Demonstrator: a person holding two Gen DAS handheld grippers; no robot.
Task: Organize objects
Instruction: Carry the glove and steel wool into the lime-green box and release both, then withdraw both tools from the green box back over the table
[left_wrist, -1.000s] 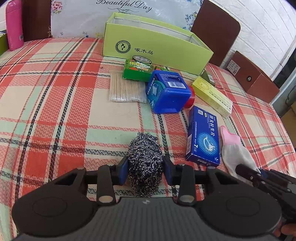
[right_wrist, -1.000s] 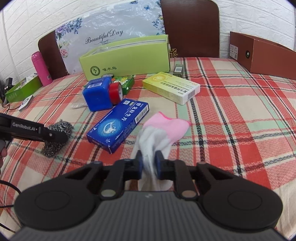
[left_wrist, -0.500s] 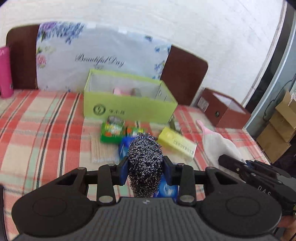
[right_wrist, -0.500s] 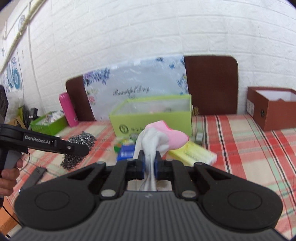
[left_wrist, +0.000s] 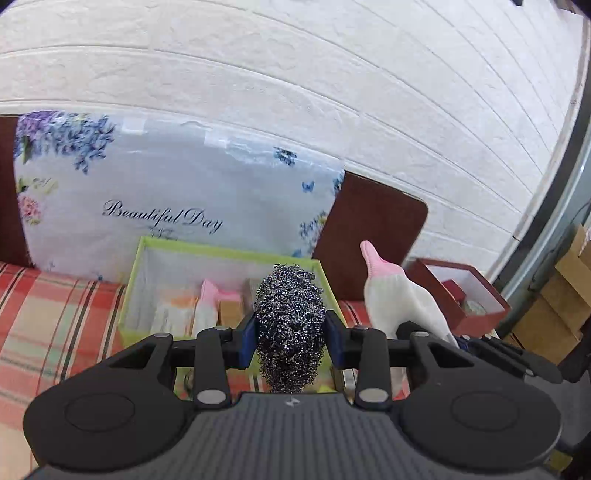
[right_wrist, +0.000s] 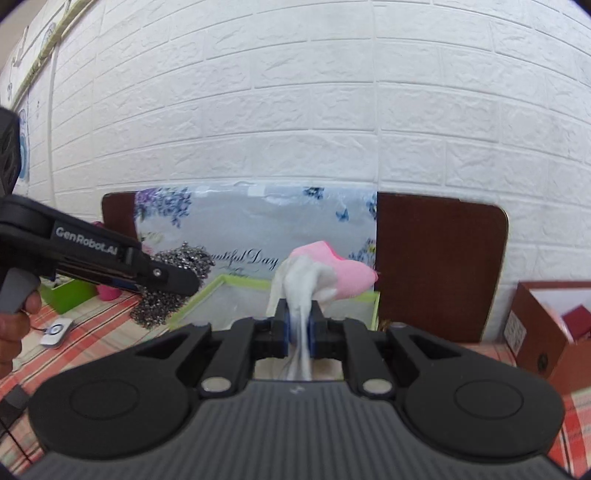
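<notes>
My left gripper (left_wrist: 291, 341) is shut on a dark steel-wool scrubber (left_wrist: 290, 325) and holds it in the air before the open lime-green box (left_wrist: 147, 258). The scrubber also shows in the right wrist view (right_wrist: 173, 277), beside the box's near corner. My right gripper (right_wrist: 299, 332) is shut on a white sock with a pink toe (right_wrist: 325, 277), raised in front of the box (right_wrist: 373, 306). The sock also shows in the left wrist view (left_wrist: 395, 295), to the right of the scrubber. The box holds several items, among them a pink-and-white one (left_wrist: 210, 299).
A floral "Beautiful Day" package (left_wrist: 177, 192) leans behind the box against brown chair backs (right_wrist: 439, 266). A brown open box (right_wrist: 546, 325) stands at the right. The plaid tablecloth (left_wrist: 48, 317) lies below. A small white device (right_wrist: 55, 328) and a green tray (right_wrist: 66, 295) sit at the left.
Both grippers have risen and moved forward toward the green box, carrying the scrubber and the sock. The loose items on the table have dropped out of sight below.
</notes>
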